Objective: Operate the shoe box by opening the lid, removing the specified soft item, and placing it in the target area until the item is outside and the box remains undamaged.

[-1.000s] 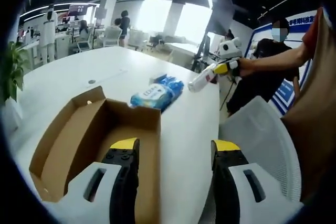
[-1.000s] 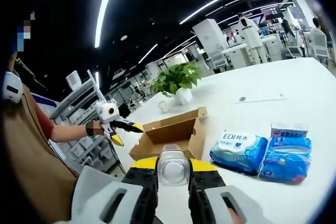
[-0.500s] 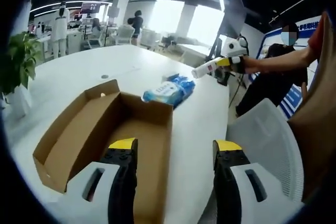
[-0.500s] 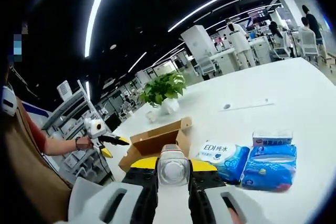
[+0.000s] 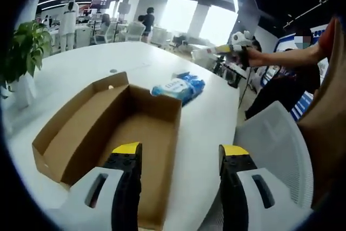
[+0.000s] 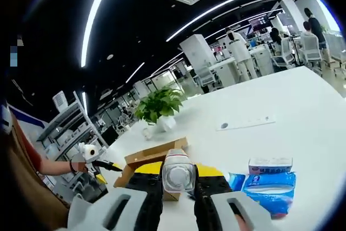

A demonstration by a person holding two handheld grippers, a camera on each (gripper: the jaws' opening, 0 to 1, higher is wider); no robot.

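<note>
Shoe box (image 5: 108, 128) open on white counter (image 5: 200, 128), my left fingers (image 5: 233, 158) apart over its near edge; right fingers (image 6: 208, 198) clamped on clear bottle (image 6: 178, 170), wipes packs (image 5: 178, 86) beyond box

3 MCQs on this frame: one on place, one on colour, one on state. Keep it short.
1. Where do the wipe packs lie?
A. inside the cardboard box
B. on the white table beyond the box
C. on the chair

2. What colour are the left gripper jaw tips?
A. yellow
B. red
C. green

3. What is the right gripper doing?
A. open, holding nothing
B. shut on a clear bottle
C. shut on a wipe pack

Key: 1 B, packs rest on the white table past the cardboard box. 2 A, both tips show yellow. 3 B, the clear bottle sits between its jaws.
</note>
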